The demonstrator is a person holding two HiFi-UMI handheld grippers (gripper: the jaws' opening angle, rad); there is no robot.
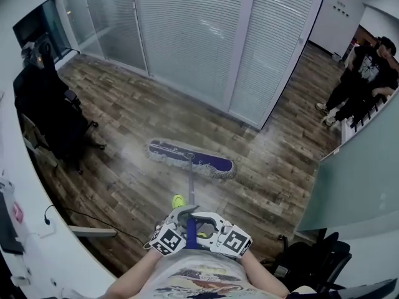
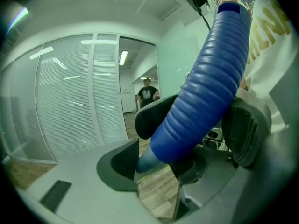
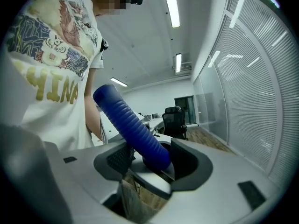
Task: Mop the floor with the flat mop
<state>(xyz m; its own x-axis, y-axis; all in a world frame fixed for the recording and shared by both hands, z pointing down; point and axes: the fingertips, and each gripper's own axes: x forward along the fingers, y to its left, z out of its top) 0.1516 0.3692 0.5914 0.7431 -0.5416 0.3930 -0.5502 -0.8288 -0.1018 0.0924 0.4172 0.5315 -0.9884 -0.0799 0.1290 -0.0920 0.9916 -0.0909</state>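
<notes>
Mop head only in head view, ribbed grip close elsewhere

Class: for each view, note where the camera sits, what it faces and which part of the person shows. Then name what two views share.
Head view: on the person's head, looking down at floor and mop head; forearms, left gripper, right gripper show.
Left gripper view: on that gripper, along jaws closed on the blue grip, toward blinds; shirt at right.
Right gripper view: on that gripper, along jaws closed on blue grip, toward black chair; shirt, arm at left.
Shared: both gripper views show blue grip and shirt.
</notes>
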